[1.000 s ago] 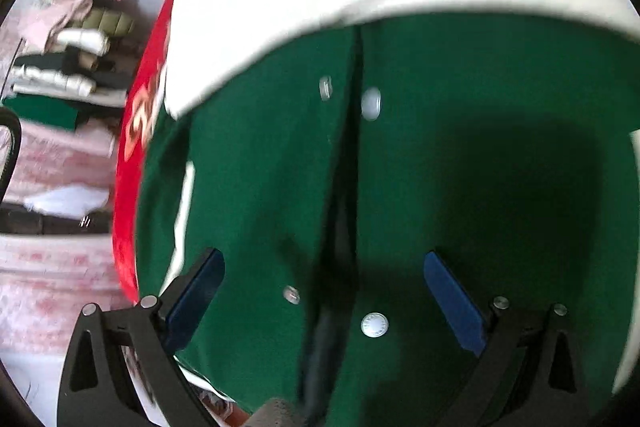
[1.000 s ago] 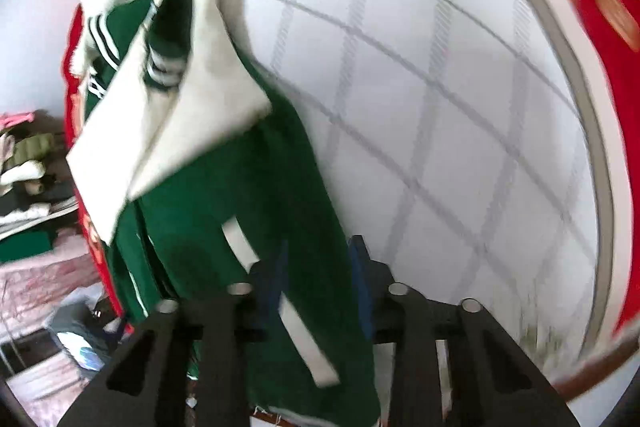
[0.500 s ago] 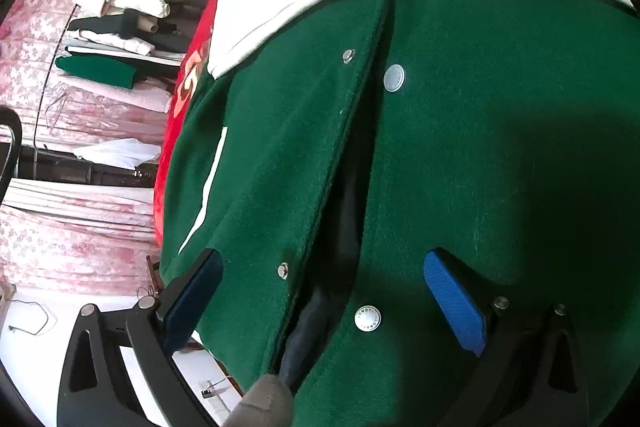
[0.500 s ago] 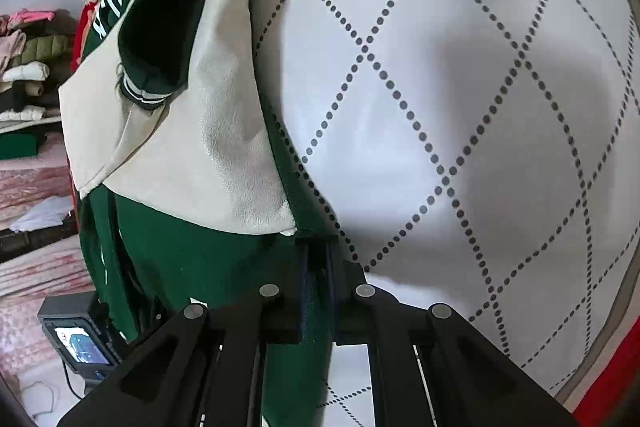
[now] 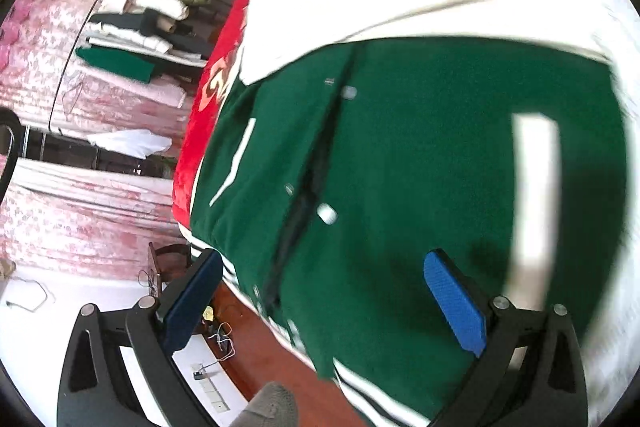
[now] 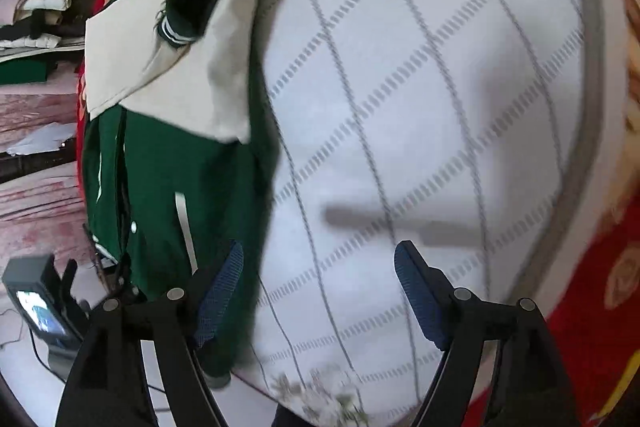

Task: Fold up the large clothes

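Your right gripper (image 6: 318,291) has let go: half a second ago its jaws pinched the jacket's green edge, and they have just been opening, so now they stand wide over the bare quilted bedcover (image 6: 420,87) with nothing between them. Your left gripper (image 5: 324,291) has drawn back from the cloth; more of the hem and the floor shows, and its jaws also stand wide and empty.

Nearest you, the green varsity jacket (image 5: 400,155) lies front-up on the bed, snaps (image 5: 327,214) down its placket, its hem at the bed's near edge. Further off, both cream sleeves (image 6: 192,75) are already folded across the chest. I judge the sleeve folds done and the body fold still to come.

Motion blur smears the collar end, so its lie is unclear. Beyond, a stack of clothes (image 5: 148,15) sits on a rack.
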### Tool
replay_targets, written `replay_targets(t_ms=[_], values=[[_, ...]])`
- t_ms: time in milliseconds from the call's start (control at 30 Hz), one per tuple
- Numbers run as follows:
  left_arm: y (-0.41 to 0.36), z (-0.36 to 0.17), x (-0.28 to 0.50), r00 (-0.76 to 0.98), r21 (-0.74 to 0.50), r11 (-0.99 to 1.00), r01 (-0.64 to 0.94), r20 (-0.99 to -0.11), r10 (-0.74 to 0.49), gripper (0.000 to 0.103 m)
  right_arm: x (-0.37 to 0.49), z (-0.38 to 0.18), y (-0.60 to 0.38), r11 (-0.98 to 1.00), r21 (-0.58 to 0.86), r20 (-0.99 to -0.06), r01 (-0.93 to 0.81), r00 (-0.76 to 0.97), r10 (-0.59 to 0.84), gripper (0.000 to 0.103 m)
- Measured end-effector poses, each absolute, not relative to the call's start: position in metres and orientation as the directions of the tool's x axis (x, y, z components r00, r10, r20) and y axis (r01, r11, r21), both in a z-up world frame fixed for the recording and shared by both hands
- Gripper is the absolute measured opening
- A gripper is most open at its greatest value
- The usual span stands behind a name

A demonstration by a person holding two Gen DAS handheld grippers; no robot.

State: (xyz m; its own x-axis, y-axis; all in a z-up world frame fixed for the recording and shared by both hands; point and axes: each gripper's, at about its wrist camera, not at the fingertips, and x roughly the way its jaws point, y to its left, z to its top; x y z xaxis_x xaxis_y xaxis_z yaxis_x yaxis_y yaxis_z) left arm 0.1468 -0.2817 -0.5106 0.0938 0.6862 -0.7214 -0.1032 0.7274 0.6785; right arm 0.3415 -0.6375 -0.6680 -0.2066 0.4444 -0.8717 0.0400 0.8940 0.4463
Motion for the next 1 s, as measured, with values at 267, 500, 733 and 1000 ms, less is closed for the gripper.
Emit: replay_targets(t_ms=[267, 500, 733, 1000], values=[[-0.377, -0.555, 0.107, 0.041, 0.624, 0.776, 0.089, -0.781, 0.623, 0.103, 0.317, -0.673, -0.715, 0.896, 0.404, -0.875, 0.182, -0.211, 0.437, 0.086], [-0.379, -0.597, 0.117, 0.022, 0.664, 0.740, 0.106, -0.746, 0.666, 0.103, 0.319, -0.680, -0.747, 0.903, 0.374, -0.883, 0.211, -0.217, 0.417, 0.086], [-0.319, -0.600, 0.145, 0.014, 0.758, 0.650, 0.056, -0.652, 0.758, 0.103, 0.325, -0.687, -0.744, 0.873, 0.418, -0.856, 0.252, -0.213, 0.472, 0.086], [-0.287, -0.583, 0.157, 0.008, 0.759, 0.651, -0.022, -0.651, 0.759, 0.103, 0.367, -0.699, -0.700, 0.742, 0.625, -0.743, 0.241, -0.109, 0.661, 0.086]])
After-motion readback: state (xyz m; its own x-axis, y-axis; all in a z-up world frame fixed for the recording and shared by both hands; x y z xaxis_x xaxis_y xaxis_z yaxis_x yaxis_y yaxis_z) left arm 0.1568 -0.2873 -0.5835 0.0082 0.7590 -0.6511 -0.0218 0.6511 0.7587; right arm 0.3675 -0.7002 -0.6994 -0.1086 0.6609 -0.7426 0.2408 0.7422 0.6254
